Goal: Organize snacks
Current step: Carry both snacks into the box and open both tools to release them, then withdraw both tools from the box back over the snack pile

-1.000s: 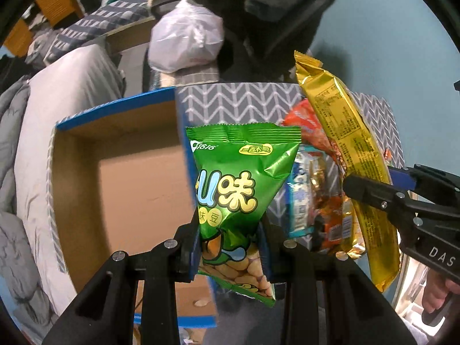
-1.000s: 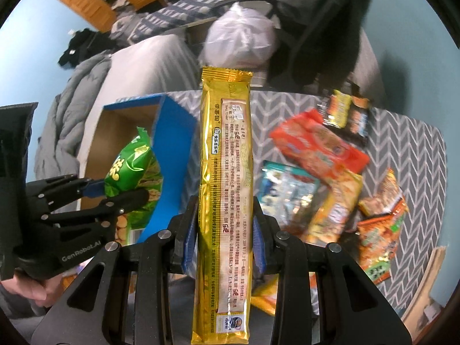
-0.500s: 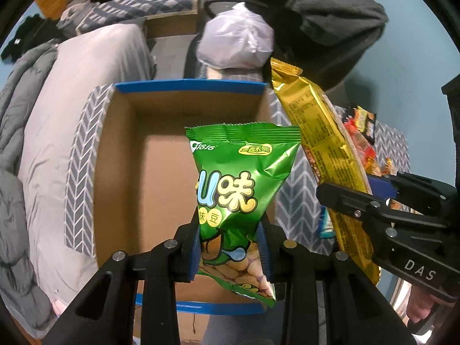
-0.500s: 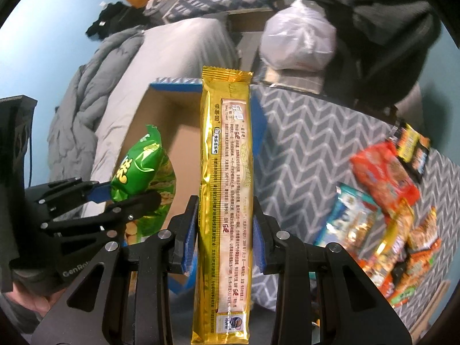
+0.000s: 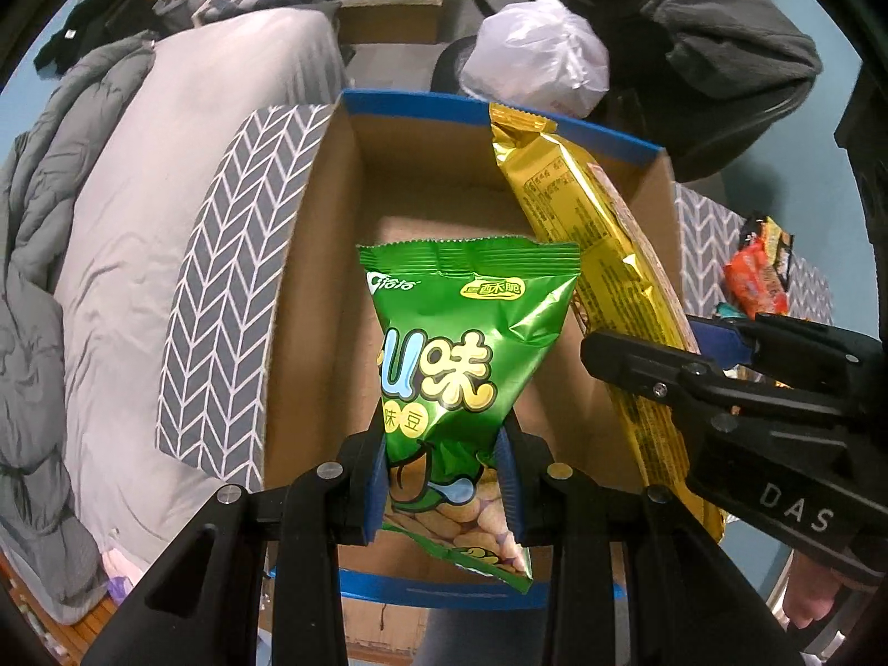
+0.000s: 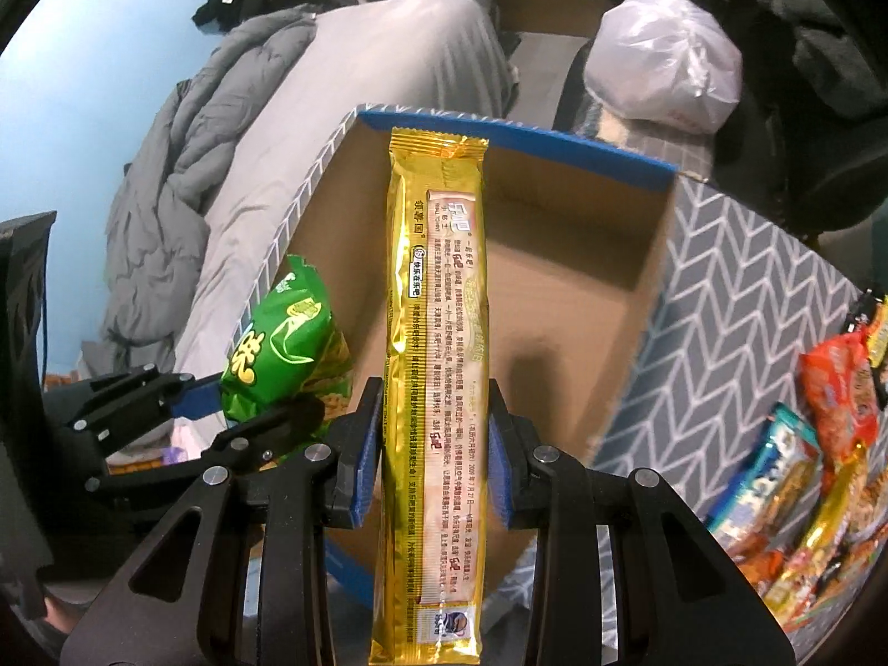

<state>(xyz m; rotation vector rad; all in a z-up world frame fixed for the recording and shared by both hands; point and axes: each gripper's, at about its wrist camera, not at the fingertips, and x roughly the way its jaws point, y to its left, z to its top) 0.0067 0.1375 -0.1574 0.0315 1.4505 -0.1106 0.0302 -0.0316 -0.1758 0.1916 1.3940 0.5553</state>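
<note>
Both tools are clamped on snacks above the open cardboard box point(image 5: 444, 188): the left gripper point(image 5: 447, 491) pinches a green peanut bag point(image 5: 466, 344), the right gripper point(image 6: 433, 458) a long gold packet point(image 6: 435, 333). This looks like the drop-off step, so next comes lowering each and letting go inside. Only the right wrist view shows the loose snack pile point(image 6: 810, 460) beside the box.

Snack pile point(image 6: 821, 460) cut off by right edge; gold pack point(image 6: 435, 366) hides box floor point(image 6: 555, 322) partly
</note>
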